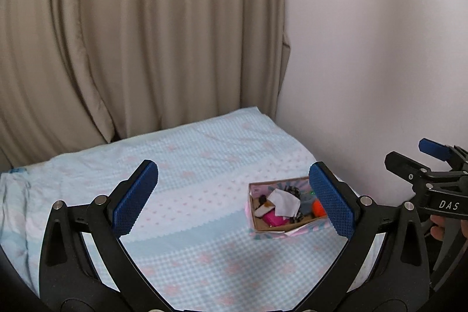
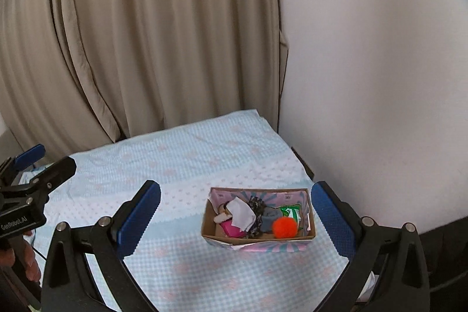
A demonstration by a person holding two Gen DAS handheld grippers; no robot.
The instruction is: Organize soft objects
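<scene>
Right tongs (image 2: pixel 235 220): spread wide, empty. Left tongs (image 1: pixel 234 201): likewise spread, empty. Cardboard box (image 2: pixel 257 239) on checked cloth (image 2: pixel 181 165), holding soft objects: white cloth (image 2: pixel 241 214), orange pompom (image 2: pixel 284 227), pink item (image 2: pixel 232 228), grey fabric (image 2: pixel 267 217). Judged light, limp, crushable; pinch at a raised fold. Box walls crowd access; curtain (image 2: pixel 146 34) well behind box.

The pale blue checked bedspread (image 2: pixel 187 165) lies bare to the left of and in front of the open cardboard box with pink-and-blue patterned sides (image 2: pixel 304 239), leaving room to pass there. The white wall (image 2: pixel 365 78) stands near the box's right side, and the beige pleated curtain (image 2: pixel 146 34) closes off the far edge. Soft items fill the box's interior.
</scene>
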